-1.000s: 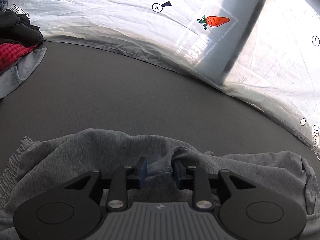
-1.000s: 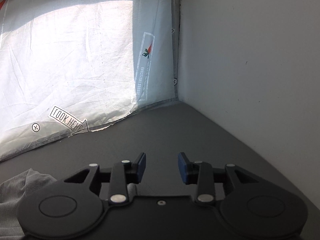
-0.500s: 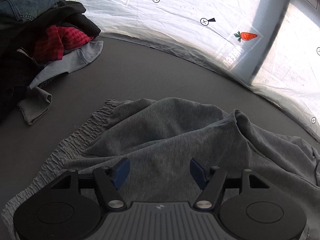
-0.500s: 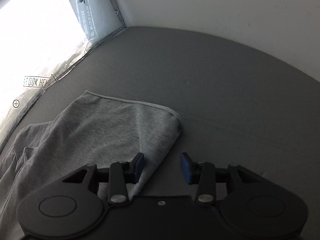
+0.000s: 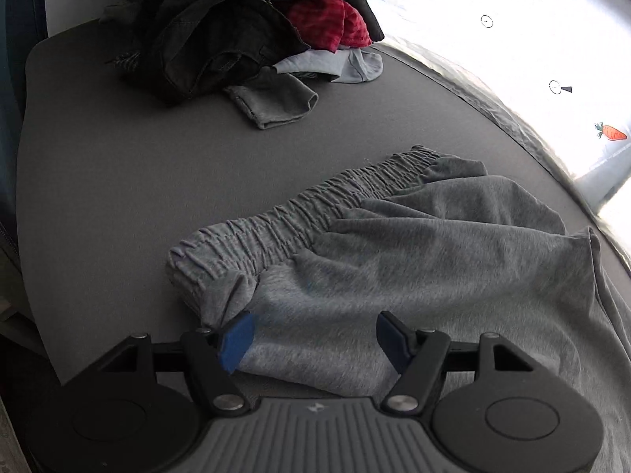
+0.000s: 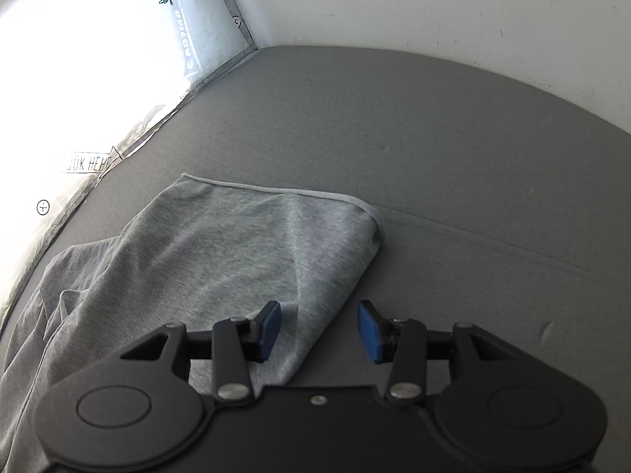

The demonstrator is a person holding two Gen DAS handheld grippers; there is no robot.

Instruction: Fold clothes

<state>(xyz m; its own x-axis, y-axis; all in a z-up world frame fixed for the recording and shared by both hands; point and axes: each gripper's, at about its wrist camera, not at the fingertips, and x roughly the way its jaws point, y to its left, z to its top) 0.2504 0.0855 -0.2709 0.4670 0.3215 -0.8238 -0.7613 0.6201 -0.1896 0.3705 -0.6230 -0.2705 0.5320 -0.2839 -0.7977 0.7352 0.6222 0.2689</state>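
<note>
Hovering, left gripper (image 5: 311, 335): jaws wide apart above the grey shorts (image 5: 414, 260), near the gathered waistband (image 5: 299, 216); recently opening further, now nearly steady; blue pads (image 5: 236, 341) clear of the cloth, nothing pinched.
Right gripper (image 6: 319, 329): jaws partly open and lately widening; hung over the edge of a leg of the grey shorts (image 6: 244, 252); cloth under the gap and the left pad (image 6: 269, 329), bare surface under the right pad; nothing clamped.
Grey shorts: spread flat but rumpled on the worktop (image 5: 118, 181); elastic waistband toward the left gripper's side, hemmed leg end (image 6: 284, 192) toward the right gripper's side; 1 fold ridge across the seat.
Worktop: dark grey, matte, with a faint seam (image 6: 493, 236) just beyond the leg hem.
Clothes pile (image 5: 244, 27): at the far end of the worktop, well apart from the shorts; dark garments on top, a red piece (image 5: 327, 19), pale blue cloth (image 5: 335, 65) and a grey cuff (image 5: 276, 102) trailing out.
Backdrop sheet (image 6: 79, 79): bright white, printed, along the worktop's far edge; carrot picture (image 5: 613, 133) on it.
Wall (image 6: 434, 4): plain white, at the right gripper's end.
</note>
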